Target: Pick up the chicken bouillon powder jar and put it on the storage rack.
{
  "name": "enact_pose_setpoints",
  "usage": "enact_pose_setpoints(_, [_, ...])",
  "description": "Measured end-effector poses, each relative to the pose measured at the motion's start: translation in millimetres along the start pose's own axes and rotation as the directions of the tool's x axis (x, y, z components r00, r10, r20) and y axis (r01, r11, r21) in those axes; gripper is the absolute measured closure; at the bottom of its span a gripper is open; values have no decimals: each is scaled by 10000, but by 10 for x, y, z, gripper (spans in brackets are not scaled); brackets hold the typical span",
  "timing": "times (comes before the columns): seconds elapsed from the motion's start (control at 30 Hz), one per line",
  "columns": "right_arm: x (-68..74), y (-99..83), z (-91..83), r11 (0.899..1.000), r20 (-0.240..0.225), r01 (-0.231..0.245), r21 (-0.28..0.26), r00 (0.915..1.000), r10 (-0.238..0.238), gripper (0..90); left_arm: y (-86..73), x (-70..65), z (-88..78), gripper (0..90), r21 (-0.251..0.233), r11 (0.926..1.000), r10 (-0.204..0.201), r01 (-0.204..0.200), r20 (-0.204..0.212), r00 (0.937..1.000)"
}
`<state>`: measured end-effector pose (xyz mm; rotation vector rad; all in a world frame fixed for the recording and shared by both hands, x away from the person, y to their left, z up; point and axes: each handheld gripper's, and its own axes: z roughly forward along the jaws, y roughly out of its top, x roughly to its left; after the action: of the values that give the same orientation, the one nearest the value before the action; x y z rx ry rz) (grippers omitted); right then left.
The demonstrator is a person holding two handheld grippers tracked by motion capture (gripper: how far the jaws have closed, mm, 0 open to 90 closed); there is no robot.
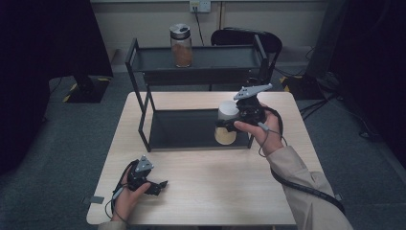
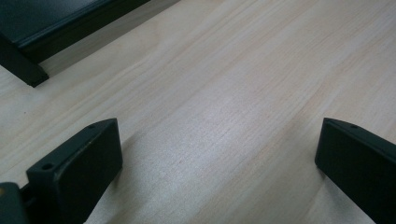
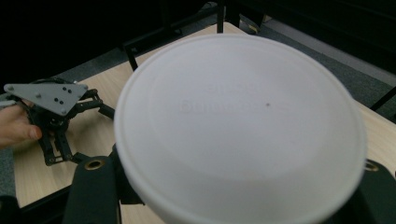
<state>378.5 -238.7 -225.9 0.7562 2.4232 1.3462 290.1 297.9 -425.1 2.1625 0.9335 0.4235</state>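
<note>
The right gripper point(image 1: 229, 125) is clamped on one white-lidded jar point(image 1: 227, 122), held above the lower tray of the black shelf rack point(image 1: 191, 129), at that tray's right end. Its own camera presents the jar's white lid point(image 3: 240, 126) face-on between both jaws, a detail the high view leaves small. The high view alone shows a second jar point(image 1: 181, 45), with brown contents, standing on the rack's upper tray. The left gripper point(image 1: 158, 184) rests on the wooden table point(image 1: 215, 191) in front of the rack; its own view shows the jaws spread wide over bare wood. Count: two jars, two grippers, one rack.
</note>
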Motion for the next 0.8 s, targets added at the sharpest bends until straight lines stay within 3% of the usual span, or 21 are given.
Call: enact_pose_setpoints(0.8, [49,785,-150,9990,466,417,180,9980,-424,343,4,1,-2,0,21,10000,13,-13,0,10000])
